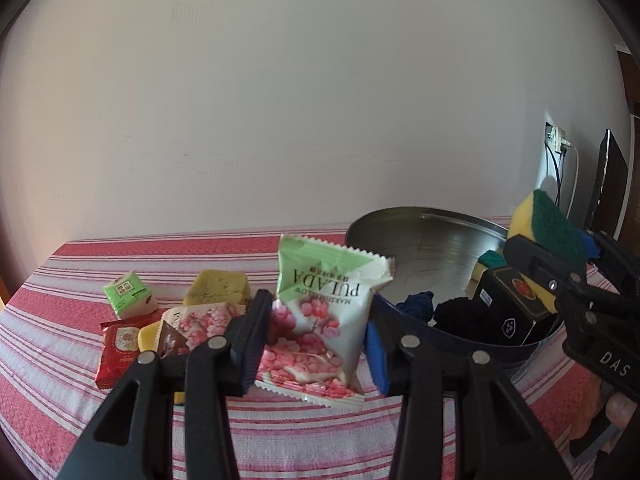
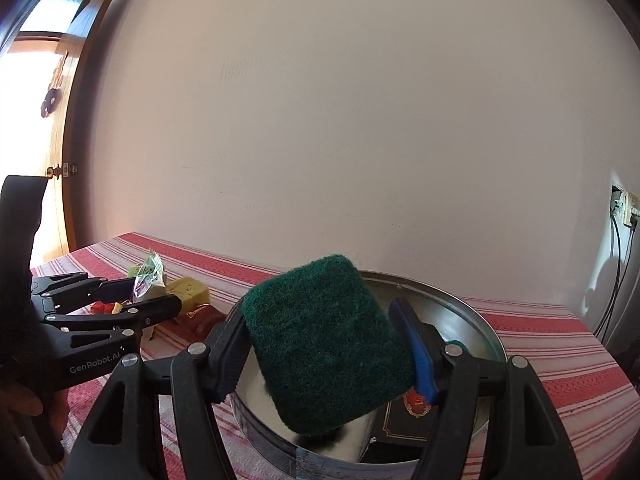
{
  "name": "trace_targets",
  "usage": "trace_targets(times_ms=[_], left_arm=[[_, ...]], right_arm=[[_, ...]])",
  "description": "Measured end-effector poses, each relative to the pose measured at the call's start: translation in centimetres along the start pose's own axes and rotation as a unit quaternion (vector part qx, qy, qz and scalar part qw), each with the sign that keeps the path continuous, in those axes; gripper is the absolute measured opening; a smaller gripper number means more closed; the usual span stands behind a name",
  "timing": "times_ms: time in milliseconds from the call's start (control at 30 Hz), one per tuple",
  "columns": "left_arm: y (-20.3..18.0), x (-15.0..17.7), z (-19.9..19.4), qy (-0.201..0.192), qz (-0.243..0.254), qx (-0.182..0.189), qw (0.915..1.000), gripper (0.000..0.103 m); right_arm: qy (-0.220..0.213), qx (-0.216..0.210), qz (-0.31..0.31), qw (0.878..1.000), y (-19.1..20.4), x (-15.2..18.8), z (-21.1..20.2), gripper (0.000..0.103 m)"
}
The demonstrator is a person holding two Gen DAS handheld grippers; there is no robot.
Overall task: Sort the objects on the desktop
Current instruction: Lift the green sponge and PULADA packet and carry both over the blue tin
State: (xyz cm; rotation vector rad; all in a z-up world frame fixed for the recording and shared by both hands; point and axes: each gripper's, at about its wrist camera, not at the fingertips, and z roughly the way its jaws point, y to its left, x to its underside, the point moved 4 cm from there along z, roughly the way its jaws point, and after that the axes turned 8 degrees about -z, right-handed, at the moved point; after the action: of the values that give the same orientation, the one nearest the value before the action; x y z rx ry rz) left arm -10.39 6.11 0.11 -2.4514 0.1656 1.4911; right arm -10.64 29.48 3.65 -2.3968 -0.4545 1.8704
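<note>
Midway through the sort, by the look of it: the round tin at the table's right side already holds a black box, a dark blue bundle, something black and fuzzy and a second sponge against its far wall, while a heap of snacks waits on the striped table toward its left edge. The left claw is pinching a marshmallow packet, lifted clear of the cloth, just left of the tin's near rim. The right claw is clamped on a green-topped sponge, hanging over the tin's open mouth, so a drop there looks close, though that's my read only. Left to sort: a green sachet, a yellow cake block, a red packet, another pink-flowered packet and a small yellow piece, all bunched together. Whether the snacks go in this tin or elsewhere, I cannot tell. Now the views: the left camera shows the whole snack pile, the tin's contents and the sponge's yellow foam under its green pad; the right camera hides most of the tin's inside behind the sponge, but it gives the left claw from the side, the packet thin between its pads, plus a door beyond the table's far left corner.
</note>
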Motion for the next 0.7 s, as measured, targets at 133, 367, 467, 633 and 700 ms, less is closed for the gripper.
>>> trace_targets(times_ms=[133, 367, 467, 633, 700], left_arm=[[-1.5, -0.6, 0.0, -0.011, 0.007, 0.012, 0.9998, 0.043], [-5.2, -1.3, 1.0, -0.014, 0.023, 0.039, 0.9989, 0.043], [-6.9, -1.3, 1.6, -0.013, 0.032, 0.052, 0.998, 0.043], [-8.8, -1.4, 2.3, -0.009, 0.04, 0.06, 0.9973, 0.043], [-9.3, -1.5, 2.7, -0.004, 0.039, 0.062, 0.9973, 0.043]], right_arm=[[0.007, 0.013, 0.017, 1.0, -1.8, 0.4, 0.5, 0.069], [0.018, 0.055, 0.038, 0.998, -4.2, 1.0, 1.0, 0.069], [0.029, 0.083, 0.055, 0.995, -5.8, 1.3, 1.6, 0.069], [0.04, 0.112, 0.073, 0.99, -7.6, 1.8, 2.0, 0.069], [0.046, 0.117, 0.072, 0.989, -7.9, 2.0, 2.2, 0.069]])
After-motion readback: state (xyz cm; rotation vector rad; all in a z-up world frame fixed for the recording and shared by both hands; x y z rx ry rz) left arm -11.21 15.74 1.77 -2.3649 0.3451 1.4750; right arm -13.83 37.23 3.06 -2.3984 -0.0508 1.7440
